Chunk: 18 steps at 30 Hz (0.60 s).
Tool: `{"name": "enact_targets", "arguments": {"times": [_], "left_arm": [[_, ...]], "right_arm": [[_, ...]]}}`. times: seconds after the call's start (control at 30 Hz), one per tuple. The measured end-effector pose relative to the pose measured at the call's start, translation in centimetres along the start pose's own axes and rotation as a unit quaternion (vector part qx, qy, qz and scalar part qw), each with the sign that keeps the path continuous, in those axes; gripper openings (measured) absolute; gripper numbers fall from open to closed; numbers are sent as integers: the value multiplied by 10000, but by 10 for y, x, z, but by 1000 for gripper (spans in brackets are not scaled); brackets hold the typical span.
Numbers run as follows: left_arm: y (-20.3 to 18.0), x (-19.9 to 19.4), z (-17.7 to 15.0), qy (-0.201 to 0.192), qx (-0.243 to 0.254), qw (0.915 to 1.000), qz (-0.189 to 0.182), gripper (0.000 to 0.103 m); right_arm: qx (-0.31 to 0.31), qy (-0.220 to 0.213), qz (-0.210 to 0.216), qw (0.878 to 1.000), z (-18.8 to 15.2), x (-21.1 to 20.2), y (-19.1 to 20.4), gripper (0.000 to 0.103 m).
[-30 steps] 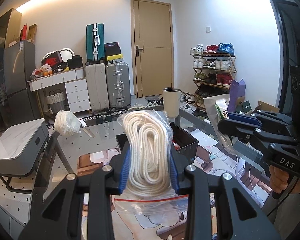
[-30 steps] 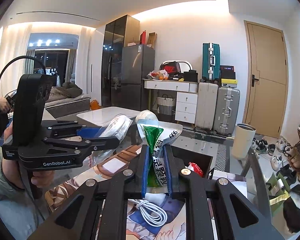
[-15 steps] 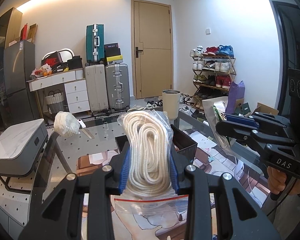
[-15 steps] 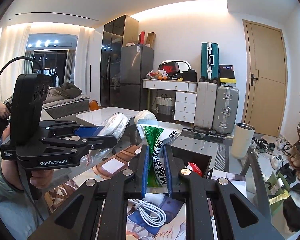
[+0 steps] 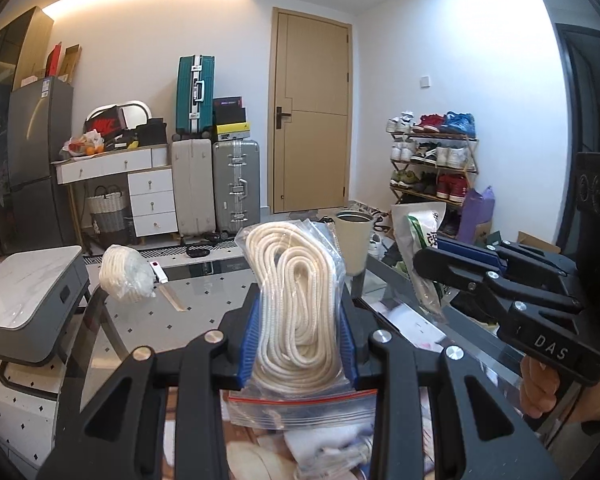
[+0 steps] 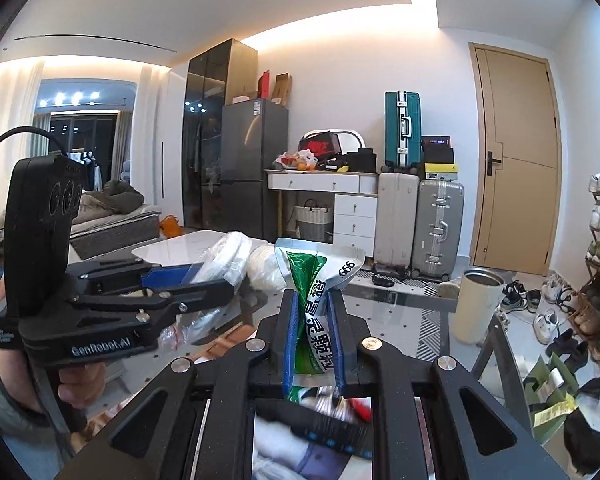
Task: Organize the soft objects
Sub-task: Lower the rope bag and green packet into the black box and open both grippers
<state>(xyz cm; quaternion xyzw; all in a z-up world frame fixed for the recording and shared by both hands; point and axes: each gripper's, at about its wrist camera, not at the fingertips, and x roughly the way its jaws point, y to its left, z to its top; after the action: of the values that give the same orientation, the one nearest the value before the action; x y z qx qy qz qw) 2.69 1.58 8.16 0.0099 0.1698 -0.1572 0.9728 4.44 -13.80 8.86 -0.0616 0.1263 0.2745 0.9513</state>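
We have both tongs loaded and lifted clear of the glass table [image 5: 204, 284]. Our left gripper [image 5: 299, 344] is clenched on the zip bag of white rope [image 5: 296, 300], its blue pads pressing the coil from both sides at mid-height, so the bundle stands upright ahead of the jaws and the bag's red-striped seal hangs below them; gripping the thick middle probably keeps the slippery plastic from sliding out. Our right gripper [image 6: 314, 342] is clamped tight on the green-and-white packet [image 6: 316, 292], pinched near its lower half, the printed top flaring up past the fingertips. Each tong shows in the other's view, alongside and apart, not touching. A second bagged rope coil [image 5: 126, 274] rests on the table ahead and left of the left gripper, and a cream cup [image 5: 354, 246] stands just behind the held rope. Below the right gripper the picture smears; we think a dark box with soft things lies there, likely the destination, but cannot be sure. Carrying both at once saves a trip.
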Motion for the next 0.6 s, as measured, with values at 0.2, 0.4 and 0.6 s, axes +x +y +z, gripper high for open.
{"name": "enact_targets", "arguments": {"times": [0.2, 0.4, 0.6], "left_arm": [[14, 35, 15, 9, -124, 9999, 5, 33], [29, 58, 20, -3, -288, 9995, 112, 33], [32, 68, 14, 276, -421, 9987, 20, 33]], "right_arm": [[-107, -85, -201, 9997, 19, 37, -4, 14], [240, 176, -276, 9992, 21, 65, -19, 14], [131, 439, -284, 9985, 21, 79, -20, 14]]}}
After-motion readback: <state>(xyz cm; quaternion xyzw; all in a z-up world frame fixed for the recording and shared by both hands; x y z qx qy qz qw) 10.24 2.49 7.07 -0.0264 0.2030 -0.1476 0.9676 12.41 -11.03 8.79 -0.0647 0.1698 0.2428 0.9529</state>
